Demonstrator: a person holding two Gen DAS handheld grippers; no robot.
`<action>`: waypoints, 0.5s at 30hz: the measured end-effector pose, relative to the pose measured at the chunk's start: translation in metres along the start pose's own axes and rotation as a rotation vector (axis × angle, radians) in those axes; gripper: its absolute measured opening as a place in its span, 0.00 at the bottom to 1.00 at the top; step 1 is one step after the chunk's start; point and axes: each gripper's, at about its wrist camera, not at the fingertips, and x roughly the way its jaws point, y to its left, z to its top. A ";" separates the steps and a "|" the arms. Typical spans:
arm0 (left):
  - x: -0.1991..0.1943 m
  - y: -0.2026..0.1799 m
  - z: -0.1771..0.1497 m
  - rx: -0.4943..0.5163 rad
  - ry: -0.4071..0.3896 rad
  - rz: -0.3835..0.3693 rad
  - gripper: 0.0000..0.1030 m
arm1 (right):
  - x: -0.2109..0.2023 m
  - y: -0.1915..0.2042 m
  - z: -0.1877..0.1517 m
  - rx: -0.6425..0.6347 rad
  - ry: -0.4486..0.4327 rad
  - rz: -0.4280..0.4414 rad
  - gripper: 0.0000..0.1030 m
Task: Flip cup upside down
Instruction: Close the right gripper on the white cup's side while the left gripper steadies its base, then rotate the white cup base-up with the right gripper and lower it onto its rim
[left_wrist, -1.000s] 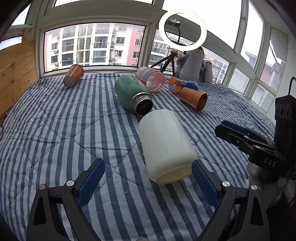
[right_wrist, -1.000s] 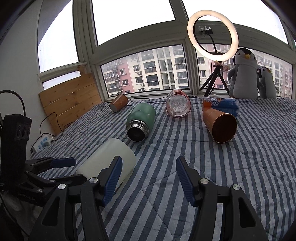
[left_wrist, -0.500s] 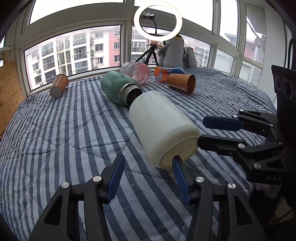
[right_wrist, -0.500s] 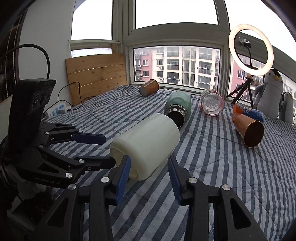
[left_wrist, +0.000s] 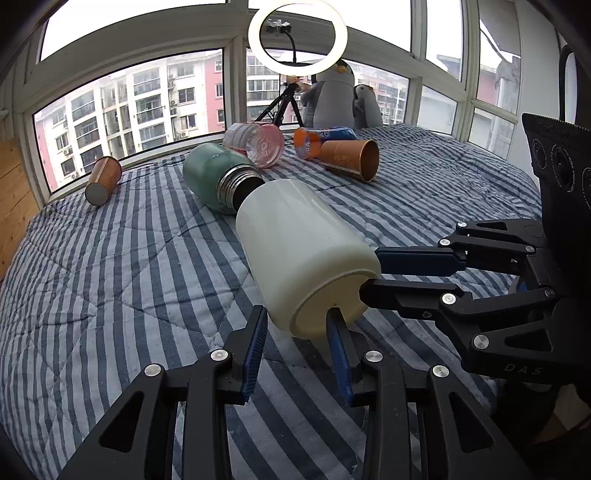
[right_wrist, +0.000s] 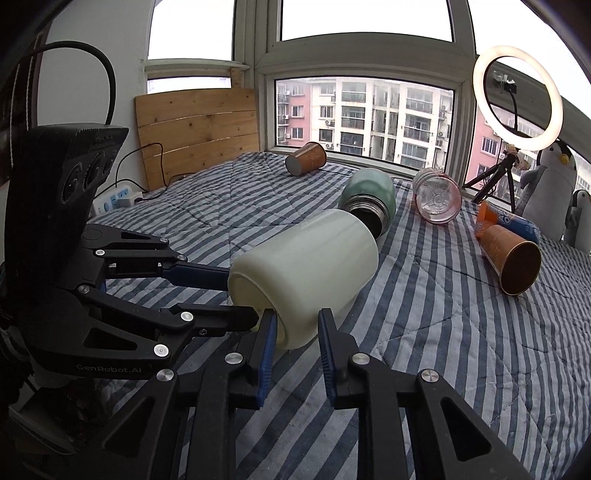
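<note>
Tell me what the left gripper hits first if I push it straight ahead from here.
The white cup, almost at once. Its near end sits just beyond the left gripper, slightly right of centre, so the right finger likely meets it first. Behind the cup lies the green flask. Depth is uncertain.

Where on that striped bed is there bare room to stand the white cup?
Bare quilt lies left of the white cup, between it and the lone copper cup. It is crowded behind: green flask, pink bottle, orange cup.
</note>
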 end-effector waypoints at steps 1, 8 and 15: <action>-0.001 0.000 0.001 0.001 0.001 0.000 0.35 | -0.001 -0.001 0.000 0.005 -0.001 0.000 0.20; -0.005 -0.020 0.008 0.033 0.001 -0.023 0.35 | -0.020 -0.005 -0.001 0.011 -0.039 -0.031 0.20; -0.003 -0.044 0.014 0.063 -0.004 -0.044 0.35 | -0.039 -0.021 -0.004 0.047 -0.057 -0.056 0.20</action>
